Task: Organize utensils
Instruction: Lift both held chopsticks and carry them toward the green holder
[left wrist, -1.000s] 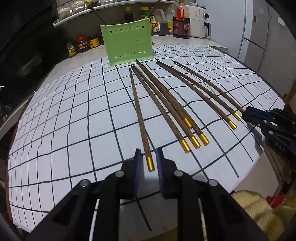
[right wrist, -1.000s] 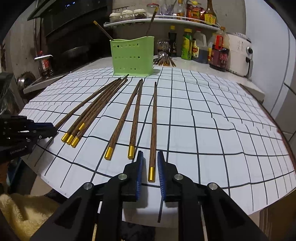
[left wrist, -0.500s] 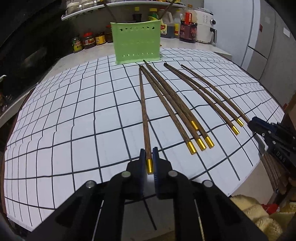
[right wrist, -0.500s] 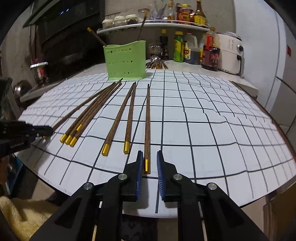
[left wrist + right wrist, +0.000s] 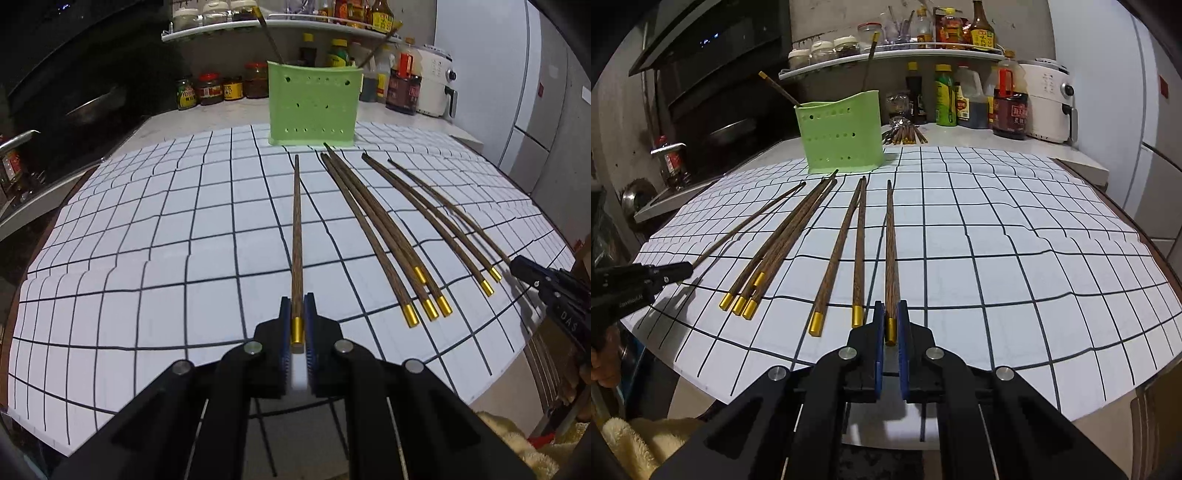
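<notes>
Several dark wooden chopsticks with gold caps lie fanned out on a white gridded mat [image 5: 147, 236]. My left gripper [image 5: 296, 302] is shut on the gold end of the leftmost chopstick [image 5: 296, 221], which points at the green utensil holder [image 5: 314, 107]. My right gripper [image 5: 891, 306] is shut on the gold end of the rightmost chopstick [image 5: 891, 240]. The green utensil holder [image 5: 842, 136] stands at the mat's far edge with a couple of utensils sticking out. Each wrist view shows the other gripper at its side: the right gripper [image 5: 517, 261] and the left gripper [image 5: 685, 268].
Between the two held sticks lie a bundle of three chopsticks [image 5: 388, 240] and a pair [image 5: 436, 218]. Jars and sauce bottles [image 5: 221, 88] and a white appliance [image 5: 1049, 107] line the back counter. More cutlery [image 5: 905, 133] lies behind the holder. A yellow towel [image 5: 639, 443] sits below the front edge.
Both grippers went from open around a gold chopstick end to shut on it. The left-held chopstick has swung away from the bundle and now points straight ahead.
</notes>
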`<state>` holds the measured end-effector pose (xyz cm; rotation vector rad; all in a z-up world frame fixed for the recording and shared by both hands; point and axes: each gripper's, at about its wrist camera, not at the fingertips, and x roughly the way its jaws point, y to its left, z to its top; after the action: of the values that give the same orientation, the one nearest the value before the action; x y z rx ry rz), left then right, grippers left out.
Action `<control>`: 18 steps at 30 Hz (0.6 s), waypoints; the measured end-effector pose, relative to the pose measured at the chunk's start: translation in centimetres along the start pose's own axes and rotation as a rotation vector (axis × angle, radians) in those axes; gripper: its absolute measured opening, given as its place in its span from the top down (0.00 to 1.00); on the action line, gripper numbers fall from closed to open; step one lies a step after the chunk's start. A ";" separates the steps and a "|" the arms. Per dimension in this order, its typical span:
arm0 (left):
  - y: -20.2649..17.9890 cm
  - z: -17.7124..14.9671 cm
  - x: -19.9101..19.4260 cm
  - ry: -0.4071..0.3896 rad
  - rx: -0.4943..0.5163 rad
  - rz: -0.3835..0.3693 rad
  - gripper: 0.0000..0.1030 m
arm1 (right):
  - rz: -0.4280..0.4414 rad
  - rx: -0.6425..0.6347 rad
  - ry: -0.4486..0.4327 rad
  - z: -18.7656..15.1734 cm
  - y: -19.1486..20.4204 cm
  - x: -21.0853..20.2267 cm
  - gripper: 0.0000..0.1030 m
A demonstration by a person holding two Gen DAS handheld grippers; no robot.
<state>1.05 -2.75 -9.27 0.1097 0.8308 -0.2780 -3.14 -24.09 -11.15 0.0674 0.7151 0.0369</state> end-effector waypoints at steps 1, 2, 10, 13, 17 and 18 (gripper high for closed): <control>0.1 0.1 -0.1 -0.005 0.000 0.000 0.93 | 0.002 0.005 0.001 0.1 0.0 0.0 0.93; 0.1 0.1 -0.3 -0.011 0.000 0.000 0.93 | 0.005 0.012 0.002 0.1 -0.1 0.0 0.93; 1.2 1.2 -3.1 -0.136 -0.010 -0.007 0.93 | 0.025 0.059 -0.070 1.5 -0.9 -2.3 0.93; 1.8 2.1 -4.9 -0.214 -0.012 -0.002 0.93 | 0.034 0.065 -0.120 2.8 -1.1 -3.7 0.93; 2.9 3.8 -7.7 -0.319 -0.026 -0.008 0.93 | 0.061 0.073 -0.188 4.9 -1.2 -5.7 0.93; 3.0 4.1 -8.2 -0.336 -0.028 -0.009 0.93 | 0.064 0.068 -0.212 5.7 -1.2 -6.4 0.93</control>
<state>-0.41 0.92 -0.53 0.0317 0.5012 -0.2841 -4.21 -25.91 -2.77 0.1574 0.5021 0.0656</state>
